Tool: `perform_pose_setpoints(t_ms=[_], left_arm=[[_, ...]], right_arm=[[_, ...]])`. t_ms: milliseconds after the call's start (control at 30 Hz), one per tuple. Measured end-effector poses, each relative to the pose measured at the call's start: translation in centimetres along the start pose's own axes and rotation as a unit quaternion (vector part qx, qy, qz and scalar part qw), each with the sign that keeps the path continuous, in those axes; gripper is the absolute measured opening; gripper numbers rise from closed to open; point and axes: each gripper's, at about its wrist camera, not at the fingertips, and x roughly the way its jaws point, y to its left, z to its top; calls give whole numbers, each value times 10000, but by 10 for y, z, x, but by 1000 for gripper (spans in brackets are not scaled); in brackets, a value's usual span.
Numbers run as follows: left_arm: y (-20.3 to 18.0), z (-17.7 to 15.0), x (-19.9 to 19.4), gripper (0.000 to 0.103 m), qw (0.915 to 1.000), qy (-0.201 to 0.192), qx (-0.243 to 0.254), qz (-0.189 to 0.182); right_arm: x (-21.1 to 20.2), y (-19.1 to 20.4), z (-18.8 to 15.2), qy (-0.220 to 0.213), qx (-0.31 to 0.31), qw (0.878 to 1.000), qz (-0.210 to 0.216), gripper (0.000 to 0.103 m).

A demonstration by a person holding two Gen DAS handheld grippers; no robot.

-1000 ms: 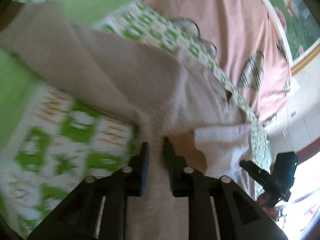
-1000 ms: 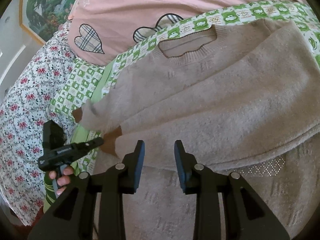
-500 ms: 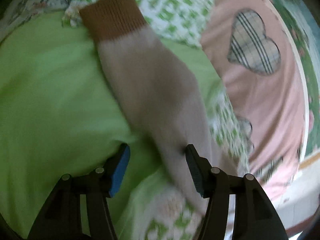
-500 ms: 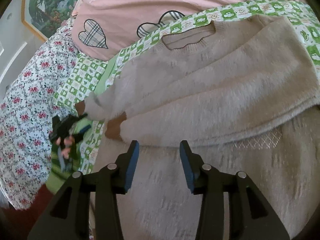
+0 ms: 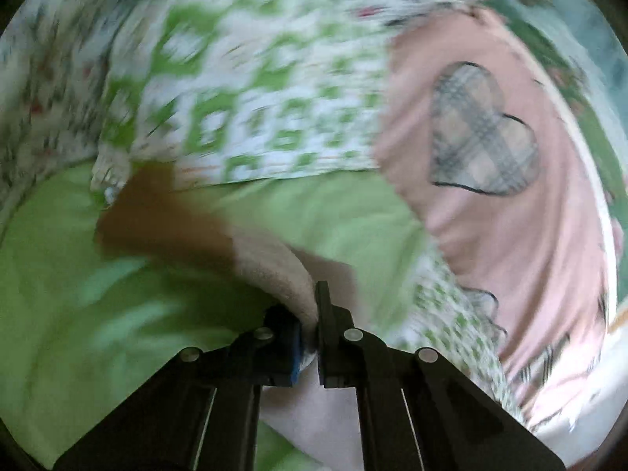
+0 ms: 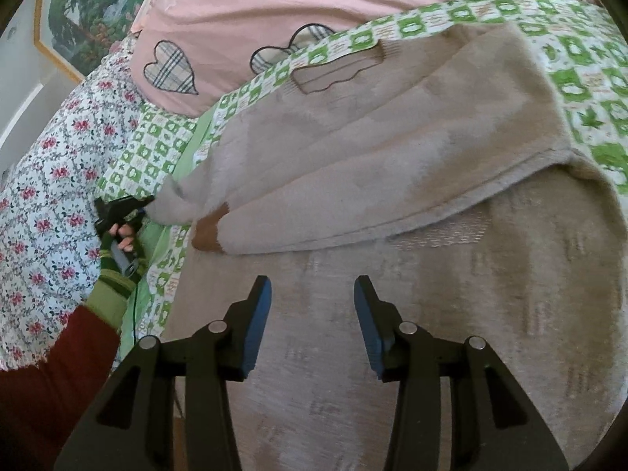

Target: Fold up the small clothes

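A beige knit sweater [image 6: 392,165] lies on the bed, one sleeve folded across its body with a brown cuff [image 6: 207,231] near the left edge. My left gripper [image 5: 310,314] is shut on the other sleeve [image 5: 274,271], whose brown cuff [image 5: 157,219] hangs over the green sheet; that view is blurred. The left gripper also shows in the right wrist view [image 6: 119,212] at the sweater's left edge. My right gripper [image 6: 312,306] is open and empty above the sweater's lower body.
A green-and-white checked blanket [image 6: 581,78] lies under the sweater. A pink pillow [image 6: 274,8] with plaid hearts sits behind. A floral sheet [image 6: 47,180] covers the left side. A framed picture [image 6: 78,8] hangs on the wall.
My left gripper swung to the outstretched sleeve and closed on it. My right gripper opened wider and drew back a little over the sweater's lower body.
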Motion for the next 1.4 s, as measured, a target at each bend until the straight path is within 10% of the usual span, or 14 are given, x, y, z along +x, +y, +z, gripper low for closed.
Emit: perform_pose_setpoints(t_ms=[233,567,833,1000,1133,1400], left_arm=[[-109,-61,-56,3,9870,36,1366,-850],[-271,-217,-63,3,9259,1123,2867,-2187],[-336,-335,-14,3,8827,1953,3716,-2112],[-328,-365,25,8,8741,2430,3885,-1614],[-314,-362,23,35,8733,2648,3771,-1581],[-226,-306,-33,52,9103,2308,3229,-1175]], right_arm=[[-12,-9,-7,-141,148,9997,119,45],[-49,-26,-16,-516,358,9980,50,45],[-85,-51,-24,-832,619,9945,-171,45],[-98,-60,-26,-990,745,9919,-274,45],[-100,-56,-21,-1087,741,9910,-258,45],[-66,-19,5,-913,120,9955,-228,45]])
